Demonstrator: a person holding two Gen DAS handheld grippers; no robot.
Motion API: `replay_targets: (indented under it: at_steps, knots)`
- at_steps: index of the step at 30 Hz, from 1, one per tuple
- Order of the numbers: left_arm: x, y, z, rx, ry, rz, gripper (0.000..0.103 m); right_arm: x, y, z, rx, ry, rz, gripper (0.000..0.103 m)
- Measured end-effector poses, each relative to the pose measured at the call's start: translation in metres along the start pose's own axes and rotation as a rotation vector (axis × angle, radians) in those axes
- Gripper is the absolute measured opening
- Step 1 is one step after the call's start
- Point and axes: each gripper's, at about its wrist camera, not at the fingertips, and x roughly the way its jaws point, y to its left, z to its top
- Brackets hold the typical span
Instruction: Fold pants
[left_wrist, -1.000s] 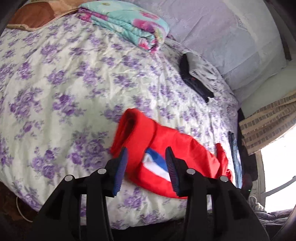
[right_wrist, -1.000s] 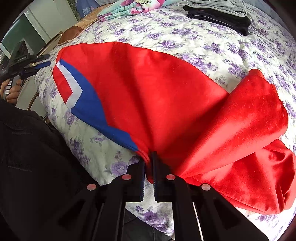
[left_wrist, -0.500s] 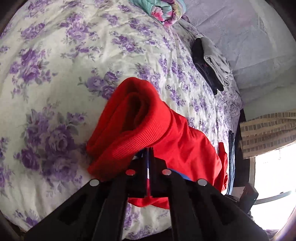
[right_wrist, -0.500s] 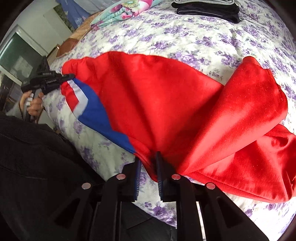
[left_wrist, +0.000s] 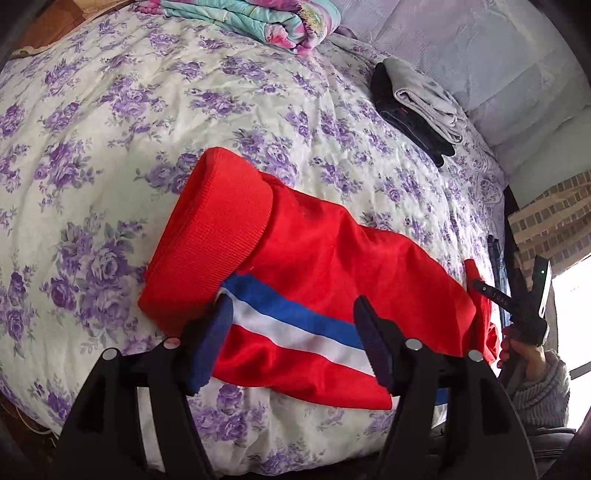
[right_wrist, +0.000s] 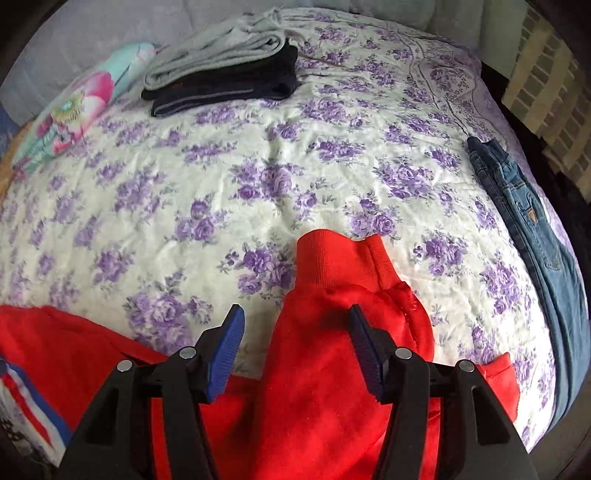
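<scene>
Pants (left_wrist: 314, 266) lie on bed (left_wrist: 110, 147) beneath both spread, empty hand-held grippers (left_wrist: 293, 343) (right_wrist: 295, 347).

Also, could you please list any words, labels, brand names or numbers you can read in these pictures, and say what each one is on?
No text can be read for certain.
Small tan patch on the blue denim jeans: too small to read.
Pale marks on the black right gripper handle: too blurred to read.
Red pants with blue and white stripe: no lettering visible.
</scene>
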Motion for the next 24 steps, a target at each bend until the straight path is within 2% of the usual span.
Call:
replay_targets:
  at_steps: [2,4,5,6,7,8,9,11,14,16,17,18,19,21,24]
  knots:
    - [0.004,-0.008,-0.002,0.039,0.012,0.024,0.076,0.006,0.012,-0.010,-0.100,-0.001,-0.091,0.058]
    - [0.008,-0.013,-0.002,0.070,0.029,0.044,0.082,0.008,0.011,-0.018,-0.141,-0.016,-0.114,0.055]
    - [0.009,-0.015,-0.001,0.080,0.038,0.049,0.084,0.007,0.007,-0.021,-0.146,-0.024,-0.113,0.042]
    - [0.011,-0.016,0.000,0.086,0.046,0.051,0.086,0.004,0.000,-0.021,-0.130,-0.033,-0.086,0.028]
    - [0.012,-0.016,0.001,0.091,0.054,0.052,0.088,-0.002,-0.011,-0.021,-0.088,-0.051,-0.044,0.023]
    - [0.013,-0.017,0.002,0.095,0.061,0.052,0.089,-0.011,-0.027,-0.022,-0.019,-0.077,0.007,0.012]
    - [0.014,-0.018,0.002,0.101,0.068,0.053,0.090,-0.023,-0.043,-0.024,0.064,-0.113,0.066,0.008]
    - [0.016,-0.021,0.002,0.119,0.080,0.061,0.092,-0.048,-0.089,-0.039,0.296,-0.196,0.225,0.007]
    - [0.019,-0.025,0.002,0.149,0.096,0.078,0.095,-0.065,-0.164,-0.091,0.679,-0.284,0.432,0.007]
    - [0.021,-0.028,0.002,0.162,0.105,0.086,0.096,-0.062,-0.201,-0.137,0.881,-0.297,0.476,0.007]
    - [0.021,-0.028,0.002,0.165,0.110,0.087,0.096,-0.056,-0.213,-0.158,0.949,-0.273,0.489,0.014]
    - [0.021,-0.028,0.002,0.165,0.113,0.087,0.096,-0.049,-0.222,-0.180,1.019,-0.230,0.484,0.035]
    - [0.022,-0.029,0.003,0.164,0.117,0.086,0.097,-0.045,-0.227,-0.199,1.085,-0.200,0.458,0.049]
    - [0.023,-0.028,0.004,0.164,0.125,0.084,0.098,-0.045,-0.232,-0.223,1.161,-0.219,0.466,0.052]
    - [0.025,-0.030,0.006,0.167,0.136,0.089,0.098,-0.051,-0.226,-0.214,1.130,-0.279,0.526,0.052]
